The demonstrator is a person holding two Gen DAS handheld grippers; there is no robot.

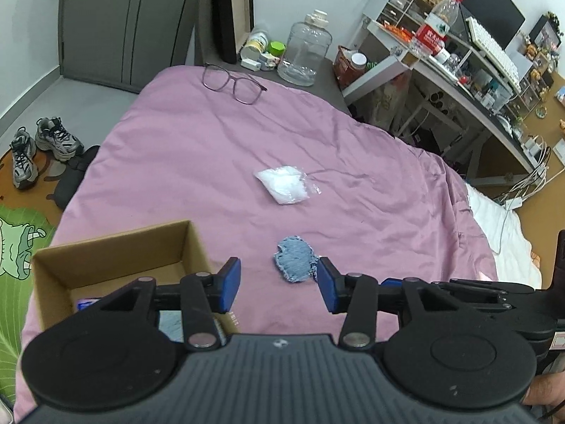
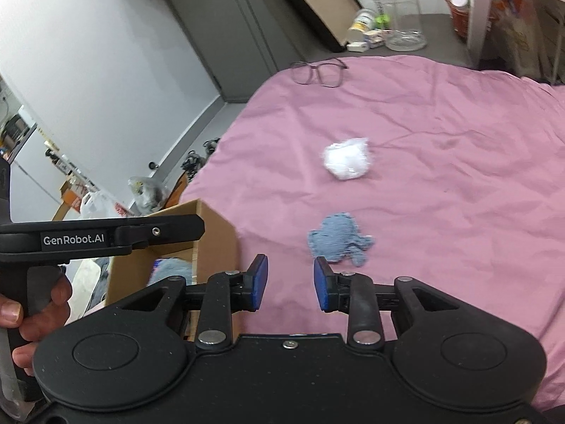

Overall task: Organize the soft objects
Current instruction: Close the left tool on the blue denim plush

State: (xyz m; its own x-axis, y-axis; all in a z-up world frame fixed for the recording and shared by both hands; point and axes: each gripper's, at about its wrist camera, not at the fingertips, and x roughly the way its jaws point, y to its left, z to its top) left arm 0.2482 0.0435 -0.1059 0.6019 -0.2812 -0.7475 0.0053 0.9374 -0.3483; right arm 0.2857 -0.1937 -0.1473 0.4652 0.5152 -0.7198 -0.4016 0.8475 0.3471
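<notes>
A frayed blue denim scrap (image 1: 295, 263) (image 2: 339, 240) lies on the pink bedspread (image 1: 353, 141), with a clear bag of white stuffing (image 1: 284, 183) (image 2: 348, 159) farther up the bed. At the bed's left edge stands an open cardboard box (image 1: 116, 247) (image 2: 212, 233) with blue soft items inside (image 2: 169, 270). My left gripper (image 1: 278, 272) hovers open just short of the denim scrap, right of the box, nothing between its pads. My right gripper (image 2: 290, 275) is also open and holds nothing, with the scrap just beyond its right fingertip.
Glasses (image 1: 231, 84) (image 2: 319, 72) lie near the far edge of the bed. Beyond them are a clear jug (image 1: 305, 49) and small jars. A cluttered desk (image 1: 459, 81) stands at the right, and shoes (image 1: 39, 148) sit on the floor at the left.
</notes>
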